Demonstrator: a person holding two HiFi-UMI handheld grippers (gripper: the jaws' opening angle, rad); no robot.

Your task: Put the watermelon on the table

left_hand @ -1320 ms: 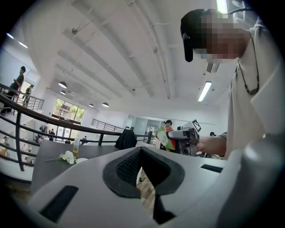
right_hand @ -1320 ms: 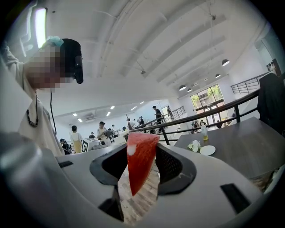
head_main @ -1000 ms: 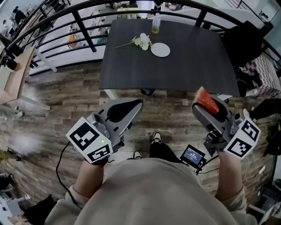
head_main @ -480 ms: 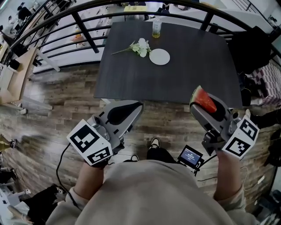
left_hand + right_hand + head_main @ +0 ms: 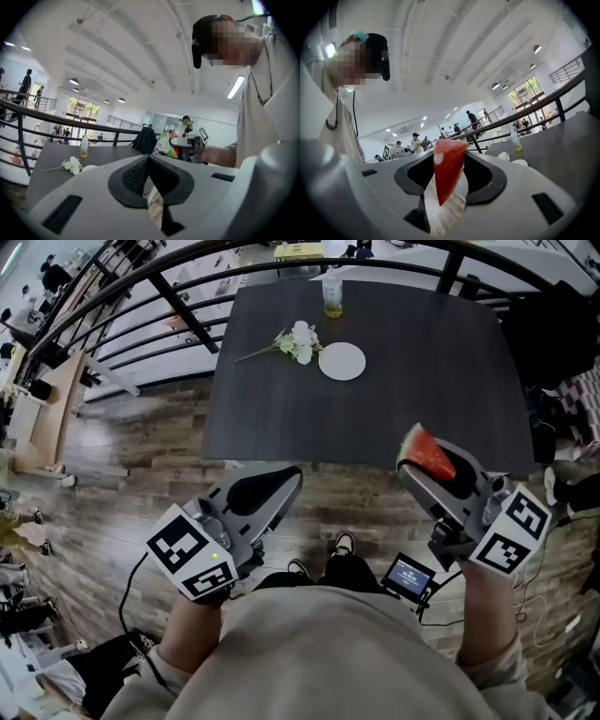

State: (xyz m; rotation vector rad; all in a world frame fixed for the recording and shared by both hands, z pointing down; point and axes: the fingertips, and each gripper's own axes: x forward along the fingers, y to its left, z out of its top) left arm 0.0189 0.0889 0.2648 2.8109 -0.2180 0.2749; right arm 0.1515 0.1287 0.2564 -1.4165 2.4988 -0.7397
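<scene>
While the right gripper (image 5: 412, 472) clamps the watermelon (image 5: 431, 456), carry it toward twelve o'clock over the table (image 5: 394, 399), lowering before release. The left gripper (image 5: 289, 480) is closed, empty.

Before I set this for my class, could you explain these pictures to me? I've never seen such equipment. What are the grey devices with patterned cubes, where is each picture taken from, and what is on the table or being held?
There is no robot here. A person holds a two-jaw gripper in each hand. The head view comes from a camera on the person's head, looking down. The other two views come from cameras riding on each gripper, looking along its jaws. The left gripper is shut and empty. The right gripper is clamped on a red watermelon slice, near the dark table's front edge. Towards the table's far side are white flowers, a white plate and a small bottle.
</scene>
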